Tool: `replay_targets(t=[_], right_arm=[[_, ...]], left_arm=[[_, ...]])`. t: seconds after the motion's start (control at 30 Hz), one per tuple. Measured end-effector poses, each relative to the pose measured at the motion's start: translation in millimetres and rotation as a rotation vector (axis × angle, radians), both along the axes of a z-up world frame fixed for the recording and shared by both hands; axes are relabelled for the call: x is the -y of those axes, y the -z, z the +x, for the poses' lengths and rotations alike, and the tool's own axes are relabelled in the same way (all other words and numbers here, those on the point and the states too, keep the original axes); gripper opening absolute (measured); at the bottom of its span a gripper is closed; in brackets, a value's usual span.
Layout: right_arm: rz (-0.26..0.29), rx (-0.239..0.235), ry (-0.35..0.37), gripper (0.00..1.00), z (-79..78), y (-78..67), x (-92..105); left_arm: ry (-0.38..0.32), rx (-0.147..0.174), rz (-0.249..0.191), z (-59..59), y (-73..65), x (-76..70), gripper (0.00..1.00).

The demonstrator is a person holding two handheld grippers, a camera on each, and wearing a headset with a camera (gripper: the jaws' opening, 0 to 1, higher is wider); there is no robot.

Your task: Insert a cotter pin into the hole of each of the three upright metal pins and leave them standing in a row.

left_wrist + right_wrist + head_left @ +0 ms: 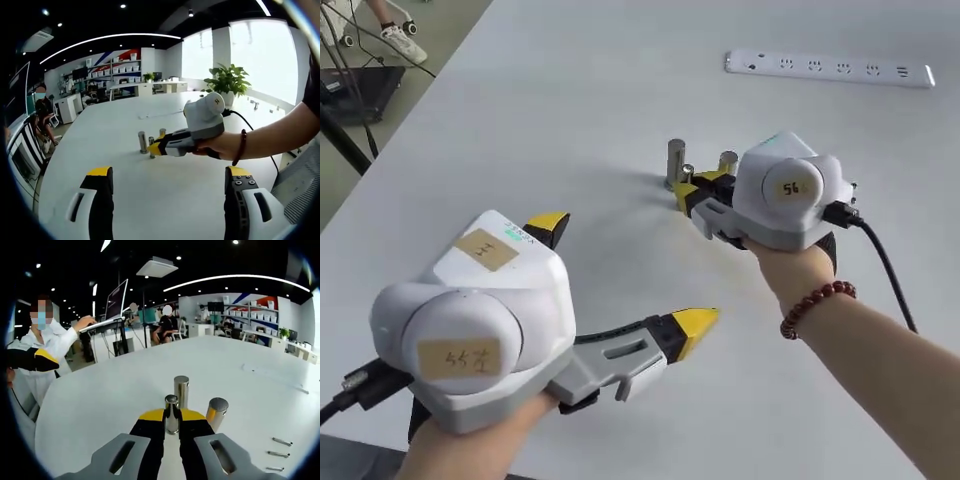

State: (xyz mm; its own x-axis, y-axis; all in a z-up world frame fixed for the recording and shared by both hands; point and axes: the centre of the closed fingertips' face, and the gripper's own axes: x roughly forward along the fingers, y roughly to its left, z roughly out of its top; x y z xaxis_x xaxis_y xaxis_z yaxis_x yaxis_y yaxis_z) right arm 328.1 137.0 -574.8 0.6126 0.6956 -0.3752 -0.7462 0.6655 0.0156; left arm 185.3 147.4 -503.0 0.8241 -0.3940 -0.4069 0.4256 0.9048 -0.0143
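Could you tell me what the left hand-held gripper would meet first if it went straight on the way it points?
Most likely the short pin held in the right hand-held gripper, which sits almost dead ahead of the left hand-held gripper; depth is uncertain.

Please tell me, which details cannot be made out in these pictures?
1. Holes of the metal pins, right gripper view: too small to make out, so filled or empty cannot be told.
2. Short pin, head view: mostly hidden by the right tool that holds it.
3. Cotter pins, right gripper view: tiny and blurred near the edge; their shape is unclear.
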Motion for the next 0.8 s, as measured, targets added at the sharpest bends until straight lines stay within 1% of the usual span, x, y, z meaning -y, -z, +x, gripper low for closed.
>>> replay_targets(t=[0.17, 0.23, 0.33, 0.53, 0.67, 0.8], right_arm=[[-0.013, -0.012, -0.003, 0.04, -8.6, 0.3, 1.6], [-0.027, -0.006, -0.010, 0.04, -13.3, 0.4, 2.9], [-0.029, -0.010, -0.010, 0.04, -17.9, 0.5, 6.3], [-0.038, -0.015, 0.004, 0.04, -27.8, 0.7, 17.2], [-0.042, -0.014, 0.012, 0.04, -33.0, 1.0, 24.6], [-0.044, -0.015, 0.024, 0.04, -37.3, 0.7, 32.5]], left_arm=[[-0.004, 0.010, -0.007, -0.5, -2.5, -0.4, 0.92], [-0.004, 0.010, -0.006, -0.9, -2.8, -0.4, 0.92], [-0.003, 0.015, -0.004, -1.5, -4.0, -0.2, 0.92], [-0.004, 0.019, -0.004, -3.0, -4.5, 0.7, 0.92], [0.000, 0.016, -0.001, -4.5, -3.2, 2.3, 0.92], [0.001, 0.020, 0.001, -5.1, -3.8, 4.1, 0.92]])
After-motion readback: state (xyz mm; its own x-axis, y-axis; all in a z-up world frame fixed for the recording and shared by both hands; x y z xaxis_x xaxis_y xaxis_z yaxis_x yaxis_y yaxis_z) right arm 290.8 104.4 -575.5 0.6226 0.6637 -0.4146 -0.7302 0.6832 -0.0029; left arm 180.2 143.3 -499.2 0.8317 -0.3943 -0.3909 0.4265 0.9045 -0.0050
